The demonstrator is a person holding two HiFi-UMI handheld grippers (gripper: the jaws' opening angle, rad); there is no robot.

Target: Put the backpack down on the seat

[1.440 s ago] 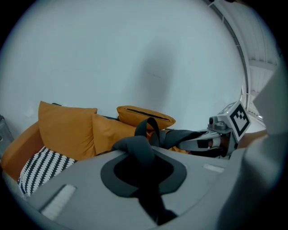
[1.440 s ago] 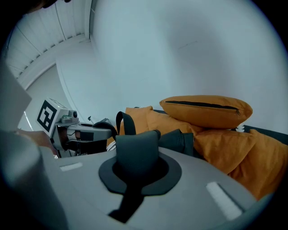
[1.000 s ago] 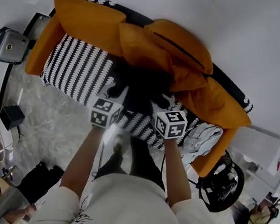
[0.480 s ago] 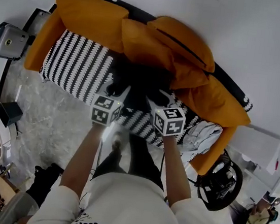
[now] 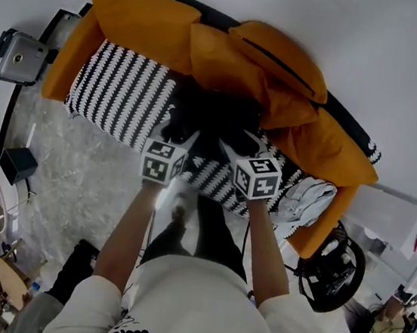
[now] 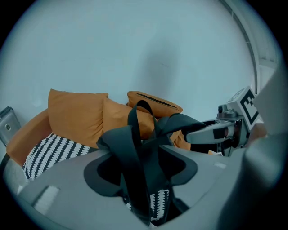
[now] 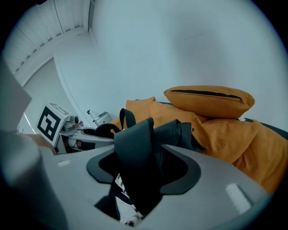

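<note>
A black backpack [image 5: 214,121] rests on the black-and-white patterned sofa seat [image 5: 118,97], leaning against the orange cushions [image 5: 269,56]. My left gripper [image 5: 186,136] and right gripper [image 5: 230,146] reach to its near side. Both jaws have just been opening. In the left gripper view a black strap [image 6: 135,152] hangs loose through my left gripper [image 6: 141,168], with gaps to each jaw. In the right gripper view a wide strap [image 7: 135,148] stands likewise free inside my right gripper [image 7: 144,168]. Each gripper shows in the other's view: the right gripper [image 6: 216,132] and the left gripper [image 7: 85,134].
Orange back and arm cushions [image 5: 148,21] ring the seat. A pale cloth [image 5: 307,198] lies at the sofa's right end. A grey case [image 5: 17,57] stands left of the sofa, a black box [image 5: 18,163] sits on the marbled floor, and dark round gear [image 5: 332,270] at right.
The fingers of both grippers have spread apart from the straps. My left gripper has sunk a little toward the seat. The backpack stays on the sofa.
</note>
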